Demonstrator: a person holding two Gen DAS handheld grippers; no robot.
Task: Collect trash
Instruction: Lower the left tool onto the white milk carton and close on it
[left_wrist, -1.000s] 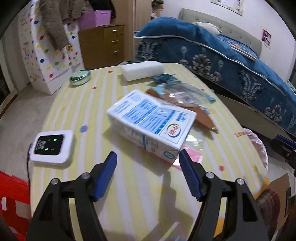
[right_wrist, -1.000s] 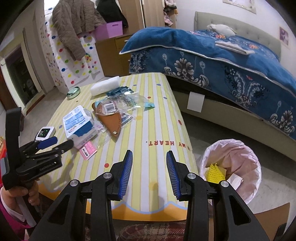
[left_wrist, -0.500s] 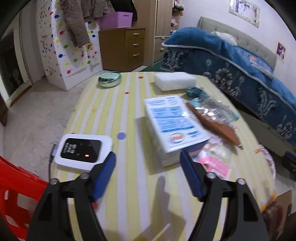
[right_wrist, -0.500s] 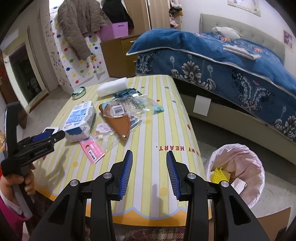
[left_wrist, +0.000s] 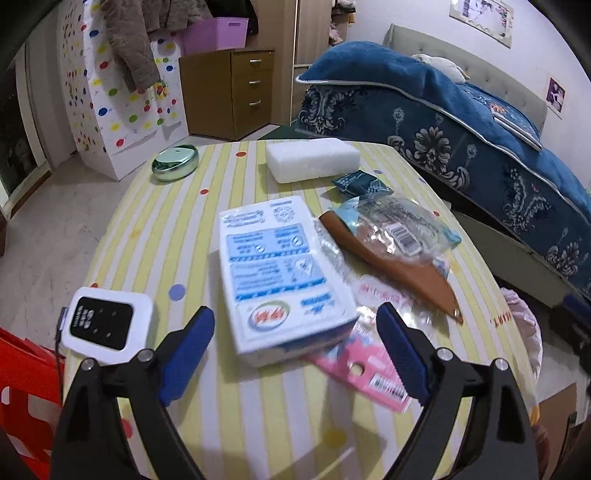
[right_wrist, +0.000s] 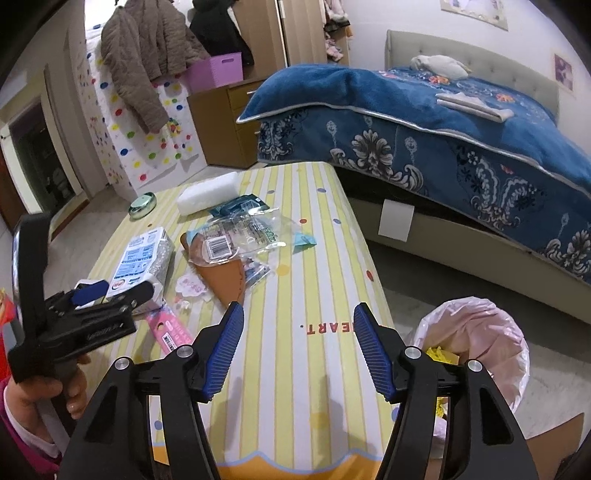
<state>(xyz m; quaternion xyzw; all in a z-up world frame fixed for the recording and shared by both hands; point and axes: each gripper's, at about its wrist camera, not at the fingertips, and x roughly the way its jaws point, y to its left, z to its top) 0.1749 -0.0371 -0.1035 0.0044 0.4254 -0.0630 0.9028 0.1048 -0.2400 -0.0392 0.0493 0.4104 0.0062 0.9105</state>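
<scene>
Since a second ago: your left gripper (left_wrist: 295, 339) has swung in on the milk carton (left_wrist: 280, 273), and its jaws have just been opening; both blue pads now stand wide, either side of the carton's near end, touching nothing. Your right gripper (right_wrist: 298, 350) has also just been opening, with only striped table (right_wrist: 314, 295) between its pads.
Carton's place: lying flat on the table's left half, just right of the white device (left_wrist: 105, 323), partly over the pink card (left_wrist: 365, 373).
Long axis: runs from near to far, almost straight away from your left gripper, leaning slightly left at the far end.
Nearer hand: your left, clearly; the right hangs over the near right edge, well apart from the carton.
Bin: the pink-lined trash bin (right_wrist: 476, 332) stands on the floor right of the table, near your right gripper.
Judgement: push forward a little so the pads close across the carton's short width.
</scene>
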